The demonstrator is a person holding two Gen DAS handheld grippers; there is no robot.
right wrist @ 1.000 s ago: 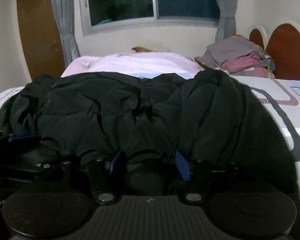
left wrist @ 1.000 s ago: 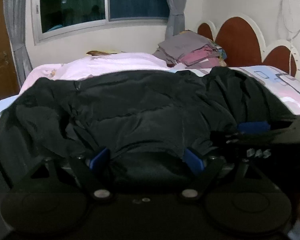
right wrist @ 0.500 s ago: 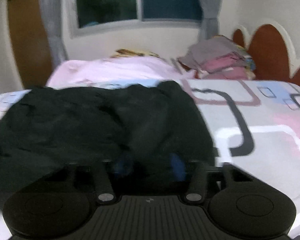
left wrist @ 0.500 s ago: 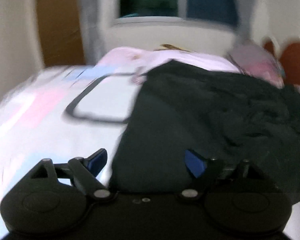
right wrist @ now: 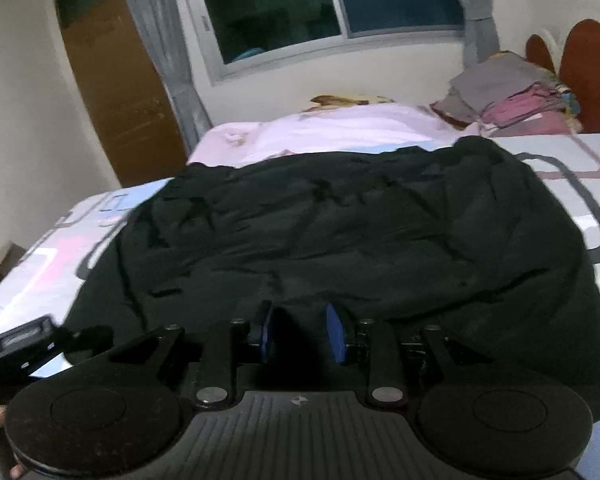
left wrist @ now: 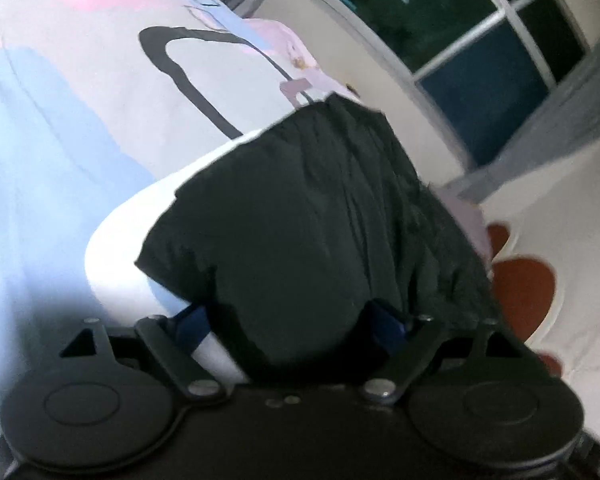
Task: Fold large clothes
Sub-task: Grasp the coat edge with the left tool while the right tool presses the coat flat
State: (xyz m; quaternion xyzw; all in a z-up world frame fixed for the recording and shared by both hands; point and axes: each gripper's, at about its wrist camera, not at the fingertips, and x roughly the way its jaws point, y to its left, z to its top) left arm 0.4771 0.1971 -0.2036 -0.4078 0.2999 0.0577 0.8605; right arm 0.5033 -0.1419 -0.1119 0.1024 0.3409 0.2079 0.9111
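A large black garment (right wrist: 340, 232) lies spread on the patterned bed (right wrist: 60, 256). In the left wrist view, rolled to one side, a corner of the garment (left wrist: 300, 220) lies between the blue pads (left wrist: 386, 322) of my left gripper (left wrist: 288, 320), whose jaws stand wide open. My right gripper (right wrist: 302, 334) sits at the garment's near edge, jaws partly open, with dark cloth in the gap. The left gripper's body (right wrist: 24, 344) shows at the lower left of the right wrist view.
A pink blanket (right wrist: 332, 128) lies at the far side of the bed. A stack of folded clothes (right wrist: 512, 92) stands by the red and white headboard (right wrist: 580, 64). Beyond are a window (right wrist: 332, 4), grey curtains and a wooden door (right wrist: 116, 92).
The garment went from a bunched heap to spread flat as both grippers moved apart. The left gripper swung to the left edge and rolled sideways. The right view pulled back.
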